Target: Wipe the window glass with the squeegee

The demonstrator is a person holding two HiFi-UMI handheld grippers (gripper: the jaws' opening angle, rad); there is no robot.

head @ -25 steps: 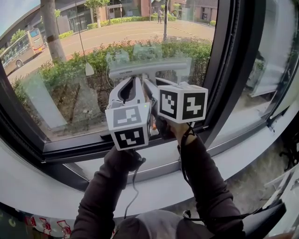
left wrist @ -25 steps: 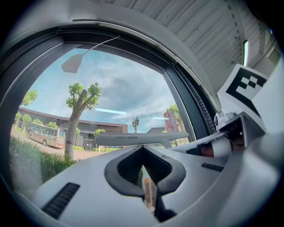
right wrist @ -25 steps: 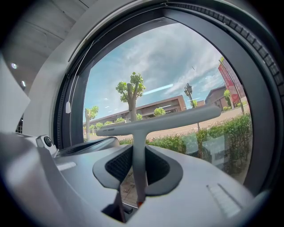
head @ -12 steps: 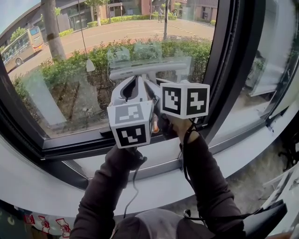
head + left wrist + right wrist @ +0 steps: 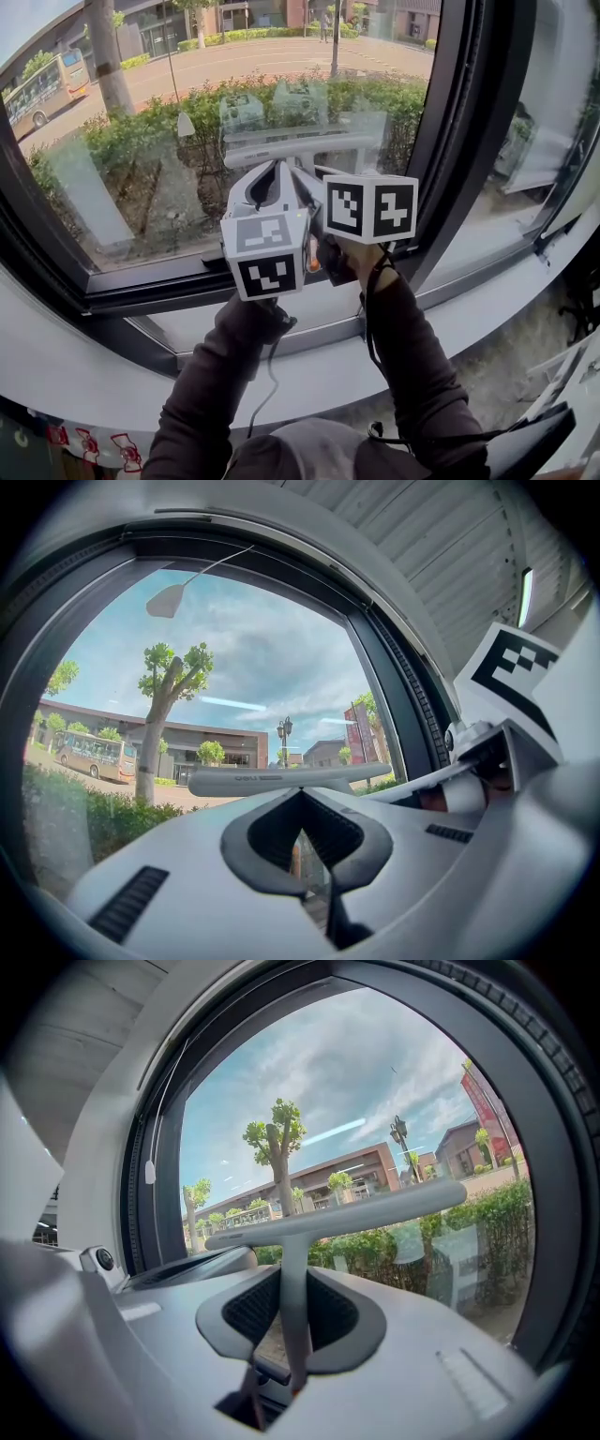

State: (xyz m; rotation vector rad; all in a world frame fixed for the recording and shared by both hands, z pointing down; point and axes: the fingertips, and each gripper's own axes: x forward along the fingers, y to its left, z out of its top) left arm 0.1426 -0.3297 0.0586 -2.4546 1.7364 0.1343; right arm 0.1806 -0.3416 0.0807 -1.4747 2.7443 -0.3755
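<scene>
looking along the right gripper [image 5: 292, 1288], the squeegee [image 5: 328, 1215] is found clenched by its thin stem between the two pads. its long blade bar is set crosswise just ahead of the jaw tips and appears to be laid against the window glass [image 5: 141, 141]. the left gripper [image 5: 300, 803] is carried close at the right gripper's left side. its jaws are drawn together and nothing is clamped in them, so the blade is worked by the right one alone.

and where has the blade been put? it is held in the lower part of the pane, a little above the bottom rail, with its right end near the dark window frame [image 5: 450, 141] that runs up on the right of the tool.

so the task is judged to be under way: the tool is picked up, gripped firmly and brought to the glass. how much has actually been wiped cannot be told, since no suds, drips or streak lines can be made out on the pane, only reflections and the hedge [image 5: 122, 141] outside.

what is left, as a judgement: a wide stretch of glass to the left of the blade and all the glass high above it would need to be covered, and the strip below the blade down to the rail is not yet swept.
</scene>
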